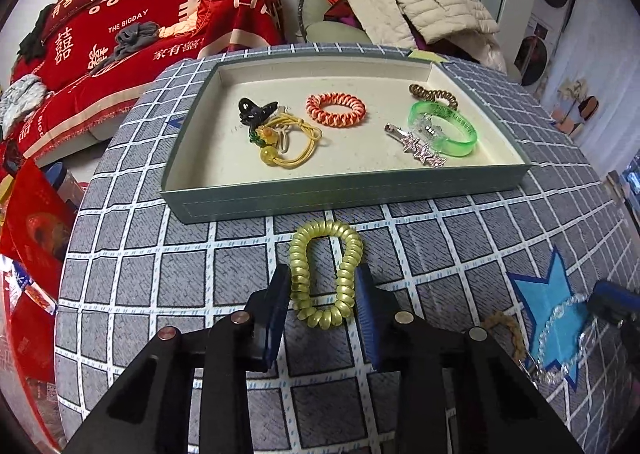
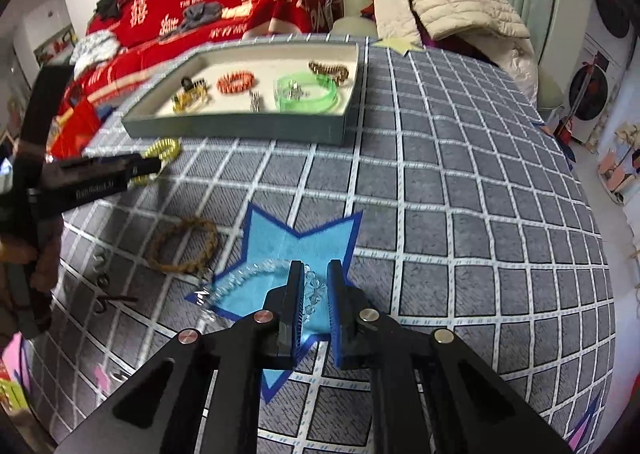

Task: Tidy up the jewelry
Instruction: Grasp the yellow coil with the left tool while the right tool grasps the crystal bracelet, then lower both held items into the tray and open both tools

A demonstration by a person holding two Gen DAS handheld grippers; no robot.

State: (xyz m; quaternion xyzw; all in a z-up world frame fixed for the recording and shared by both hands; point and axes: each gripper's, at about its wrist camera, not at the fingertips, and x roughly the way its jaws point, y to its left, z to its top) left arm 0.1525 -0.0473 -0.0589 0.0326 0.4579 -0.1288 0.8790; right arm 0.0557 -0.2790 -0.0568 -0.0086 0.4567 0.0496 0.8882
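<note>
A yellow-green coil hair tie (image 1: 325, 274) is squeezed into a long loop between the blue pads of my left gripper (image 1: 324, 286), just in front of the grey-green tray (image 1: 344, 197). It also shows in the right wrist view (image 2: 162, 151). The tray holds an orange coil tie (image 1: 335, 109), a green bangle (image 1: 442, 127), a star hair clip (image 1: 420, 145), a brown coil tie (image 1: 434, 93) and yellow elastic ties (image 1: 280, 141). My right gripper (image 2: 315, 278) has its narrow jaws around a clear crystal bead bracelet (image 2: 240, 278) on a blue star patch (image 2: 280, 242).
A brown braided bracelet (image 2: 184, 246) lies on the checked tablecloth (image 2: 460, 193) left of the star. Small metal hooks (image 2: 106, 294) lie at the left table edge. A red-covered sofa (image 1: 132, 33) and a chair with a beige jacket (image 1: 420, 5) stand behind.
</note>
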